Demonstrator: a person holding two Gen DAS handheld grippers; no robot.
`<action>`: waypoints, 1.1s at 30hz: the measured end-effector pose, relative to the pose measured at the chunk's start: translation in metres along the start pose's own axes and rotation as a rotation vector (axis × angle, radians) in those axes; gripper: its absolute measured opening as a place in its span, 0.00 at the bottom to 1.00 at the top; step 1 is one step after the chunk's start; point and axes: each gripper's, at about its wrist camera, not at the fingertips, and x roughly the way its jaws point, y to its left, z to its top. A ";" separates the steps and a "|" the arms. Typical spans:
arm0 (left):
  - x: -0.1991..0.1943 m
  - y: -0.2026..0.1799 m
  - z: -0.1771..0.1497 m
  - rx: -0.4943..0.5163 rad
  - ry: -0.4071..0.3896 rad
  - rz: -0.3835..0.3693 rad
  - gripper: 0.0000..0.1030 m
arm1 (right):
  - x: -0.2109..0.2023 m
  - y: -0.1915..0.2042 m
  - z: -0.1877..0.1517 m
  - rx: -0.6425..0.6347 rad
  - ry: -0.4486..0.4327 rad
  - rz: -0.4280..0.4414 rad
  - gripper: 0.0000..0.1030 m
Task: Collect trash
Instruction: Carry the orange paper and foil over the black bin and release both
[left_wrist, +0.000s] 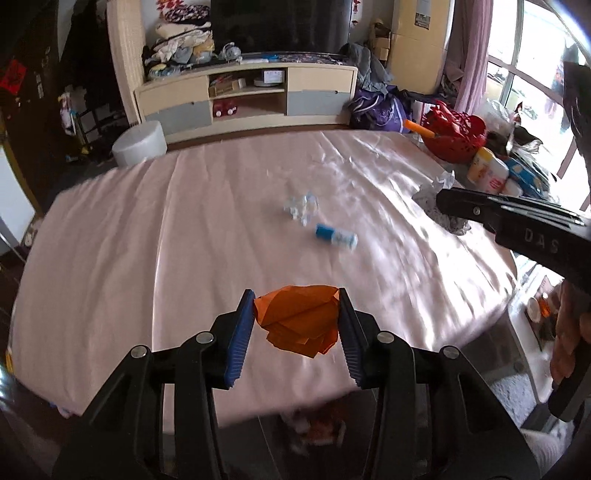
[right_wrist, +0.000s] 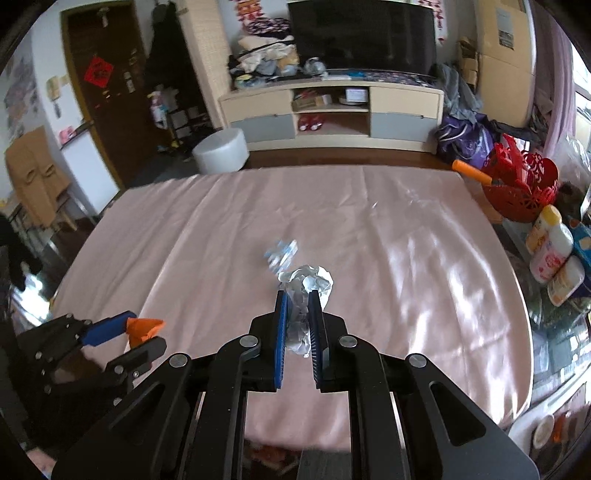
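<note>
Above the pink tablecloth (left_wrist: 147, 229), the left gripper (left_wrist: 296, 321) is clamped on a crumpled orange paper (left_wrist: 299, 321), and the right gripper (right_wrist: 298, 325) is pinched narrow on a white paper wad (right_wrist: 306, 284). Both pieces are lifted clear. A clear plastic scrap (left_wrist: 301, 208) and a blue-and-white bottle (left_wrist: 336, 236) remain on the cloth, uncollected. Deposit appears pending; no bin can be identified.

left wrist: above table (left_wrist: 147, 240), facing down-forward | right wrist: same | shared: table
</note>
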 end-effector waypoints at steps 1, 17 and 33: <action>-0.004 0.000 -0.008 -0.005 0.002 -0.003 0.40 | -0.003 0.003 -0.008 -0.005 0.004 0.004 0.13; -0.001 0.007 -0.152 -0.118 0.131 -0.058 0.40 | 0.010 0.029 -0.151 0.031 0.162 0.124 0.13; 0.059 0.008 -0.193 -0.107 0.255 -0.041 0.41 | 0.065 0.030 -0.192 0.035 0.296 0.104 0.13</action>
